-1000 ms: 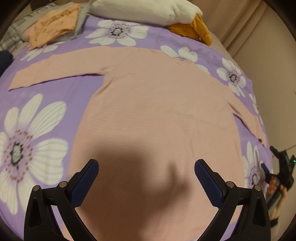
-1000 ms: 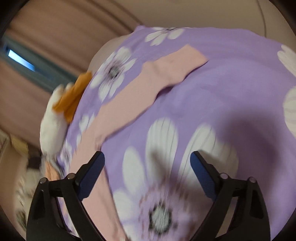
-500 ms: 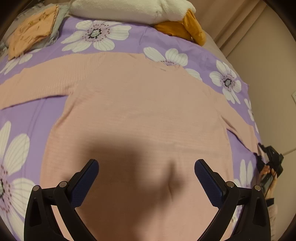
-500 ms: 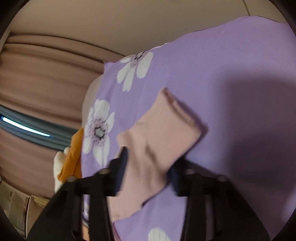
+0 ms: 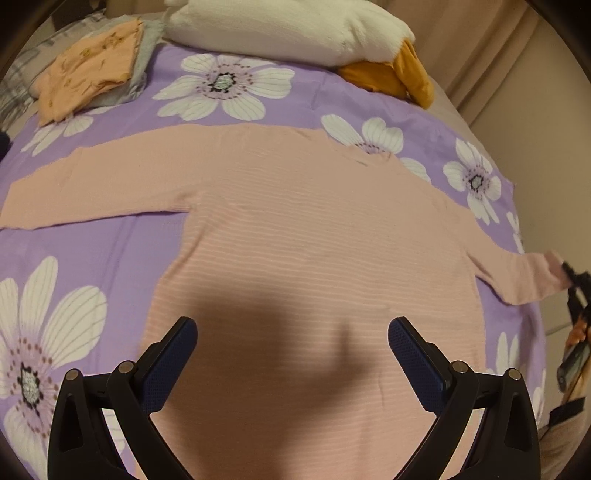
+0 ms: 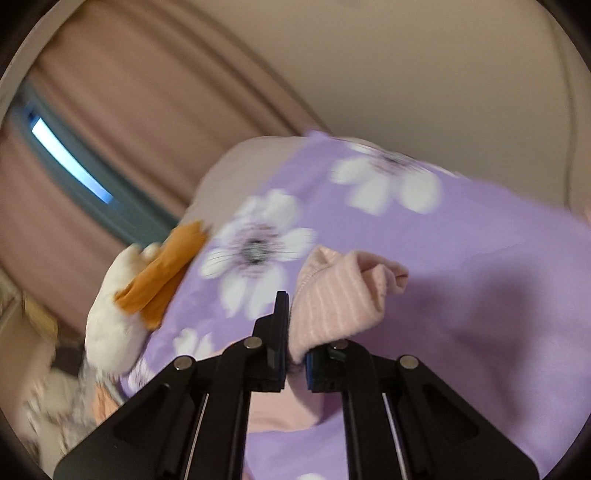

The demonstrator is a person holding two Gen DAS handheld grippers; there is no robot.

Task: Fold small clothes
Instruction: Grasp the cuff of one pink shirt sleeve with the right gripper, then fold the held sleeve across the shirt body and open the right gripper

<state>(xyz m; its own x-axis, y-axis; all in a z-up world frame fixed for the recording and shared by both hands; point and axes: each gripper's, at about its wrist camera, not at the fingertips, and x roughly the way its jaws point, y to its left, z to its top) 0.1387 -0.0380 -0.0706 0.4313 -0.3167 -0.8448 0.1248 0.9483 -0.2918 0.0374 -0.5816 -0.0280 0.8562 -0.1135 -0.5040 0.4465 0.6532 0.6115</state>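
- Pink ribbed sweater [image 5: 314, 240] lies flat, spread out on the purple flowered bedspread [image 5: 110, 251]; body fills the middle of the left wrist view, laid out that way so sleeves can be folded in one at a time.
- Left sleeve [image 5: 96, 184] is stretched straight out over the bedspread, untouched, not yet folded.
- Right gripper [image 6: 293, 363] is clamped tight on the right sleeve cuff [image 6: 340, 291]; fabric bunches up out of the pinched jaws and the cuff end curls over. Grip at the cuff makes sense: it gives control of the whole sleeve length for swinging it across the body.
- In the left wrist view the same sleeve [image 5: 517, 277] rises off the bed at the far right edge, pulled toward the dark gripper there; lifted, not dragging.
- Left gripper [image 5: 291, 354] has jaws wide apart, nothing between them, hovering over the lower half of the sweater body. Probably waiting to pin the body or take the hem; can't tell which.
- Background, not in play: folded orange cloth [image 5: 88, 70] on a grey pile at top left, likely finished pieces; white plush toy [image 5: 288, 26] with an orange part [image 5: 391, 74] at the head of the bed.
- Judged stage: early, first sleeve fold just starting.
- Risk: the body shifting if the sleeve is pulled with nothing holding it.
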